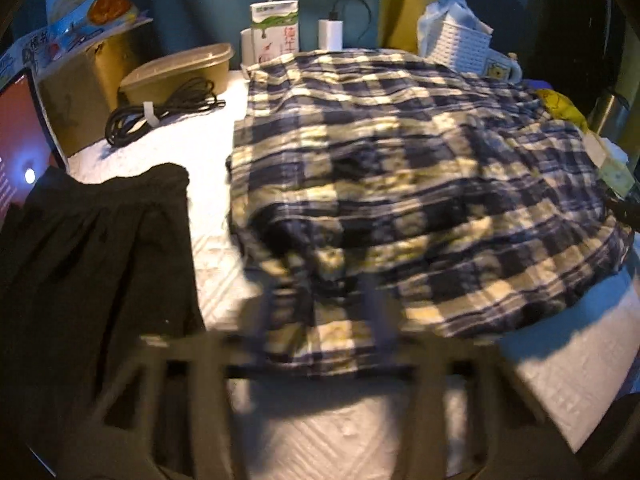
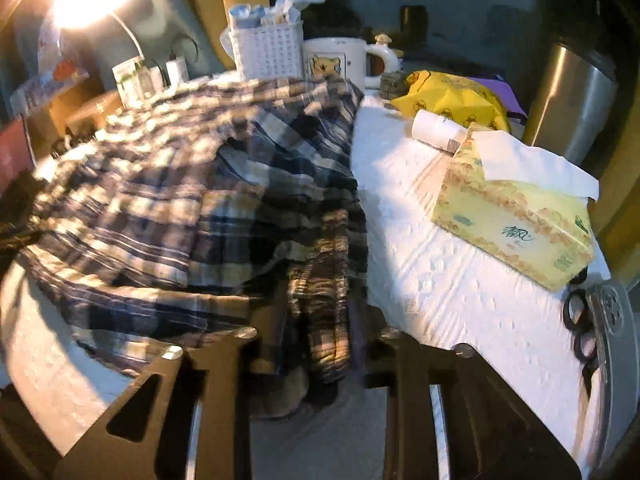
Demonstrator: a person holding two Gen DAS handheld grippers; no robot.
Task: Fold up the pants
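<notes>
Blue-and-cream plaid pants (image 1: 400,160) lie spread and rumpled over a white patterned table cover (image 1: 192,148). In the left wrist view my left gripper (image 1: 326,308) is blurred at the pants' near edge, and its fingers are closed in on a flap of the plaid cloth. In the right wrist view the same pants (image 2: 180,184) fill the left half. There my right gripper (image 2: 320,328) is shut on a bunched fold of plaid hanging at the pants' near right edge.
A black garment (image 1: 92,264) lies left of the pants, with a coiled cable (image 1: 160,110), a lidded container (image 1: 176,72) and a carton (image 1: 276,28) behind. A tissue box (image 2: 512,216), yellow bag (image 2: 452,100), mug (image 2: 340,62), white basket (image 2: 266,52), steel canister (image 2: 572,104) and scissors (image 2: 580,328) crowd the right.
</notes>
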